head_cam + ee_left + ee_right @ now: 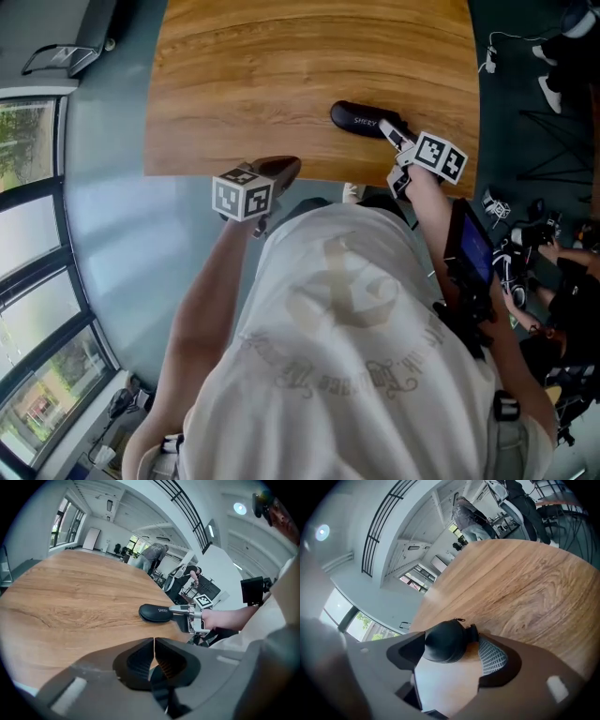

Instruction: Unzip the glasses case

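A black glasses case (354, 117) lies on the wooden table (281, 66) near its front right edge, with white lettering on its lid (155, 613). My right gripper (386, 127) stands open around the case's near end. In the right gripper view the rounded end of the case (443, 641) sits between the wide jaws, with bare wood showing between it and the meshed right pad (491, 656). A small zipper pull (459, 619) sticks up at the case's far side. My left gripper (286, 169) hovers at the table's front edge, left of the case, shut with nothing in it (154, 645).
The table's front edge (216, 174) runs just below both grippers; blue-grey floor lies to the left. A dark tablet (472, 248) hangs at the person's right side. Other people and desks (183, 581) stand beyond the table's far end.
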`<state>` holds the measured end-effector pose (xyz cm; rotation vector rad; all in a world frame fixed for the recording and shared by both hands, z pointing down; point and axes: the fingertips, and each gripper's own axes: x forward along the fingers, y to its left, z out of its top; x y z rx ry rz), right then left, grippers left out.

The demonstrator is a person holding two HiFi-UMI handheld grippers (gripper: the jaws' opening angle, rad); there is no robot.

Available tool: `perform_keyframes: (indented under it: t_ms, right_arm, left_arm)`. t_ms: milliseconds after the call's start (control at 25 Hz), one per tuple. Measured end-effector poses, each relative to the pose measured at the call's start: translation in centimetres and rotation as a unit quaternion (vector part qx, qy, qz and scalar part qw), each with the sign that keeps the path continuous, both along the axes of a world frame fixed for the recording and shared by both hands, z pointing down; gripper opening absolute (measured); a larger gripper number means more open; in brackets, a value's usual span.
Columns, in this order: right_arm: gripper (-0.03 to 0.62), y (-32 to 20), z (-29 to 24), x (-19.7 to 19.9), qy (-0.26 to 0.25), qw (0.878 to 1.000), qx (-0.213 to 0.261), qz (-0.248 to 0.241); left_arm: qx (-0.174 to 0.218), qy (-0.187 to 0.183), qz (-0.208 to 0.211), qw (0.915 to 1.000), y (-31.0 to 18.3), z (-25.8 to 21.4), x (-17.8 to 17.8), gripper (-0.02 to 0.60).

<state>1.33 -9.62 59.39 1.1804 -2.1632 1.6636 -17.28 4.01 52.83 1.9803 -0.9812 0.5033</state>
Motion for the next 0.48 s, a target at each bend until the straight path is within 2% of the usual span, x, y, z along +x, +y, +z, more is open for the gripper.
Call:
perform_keyframes:
  t_ms: [120,280,480]
  right_arm:
    - [0.383,0.4,-0.1,-0.4,0.026,1.0,-0.001,0.001]
    - [0.403,1.0,-0.5,1.4,0.063,0.998,0.021,0.011]
    - [0.398,3.4,-2.7,2.1,0.047,0.998,0.049,0.016]
  left_arm:
    - [-0.005,0.028,-0.009,0.9995,2.4,-0.3,-1.3,0.012]
    - [0.002,0.04,-0.011,0.9991,5.2,-0.4,-0.3,0.012]
    - [0.017,0.048,-0.029,0.9983,7.0,-0.9,-0.3,0.005]
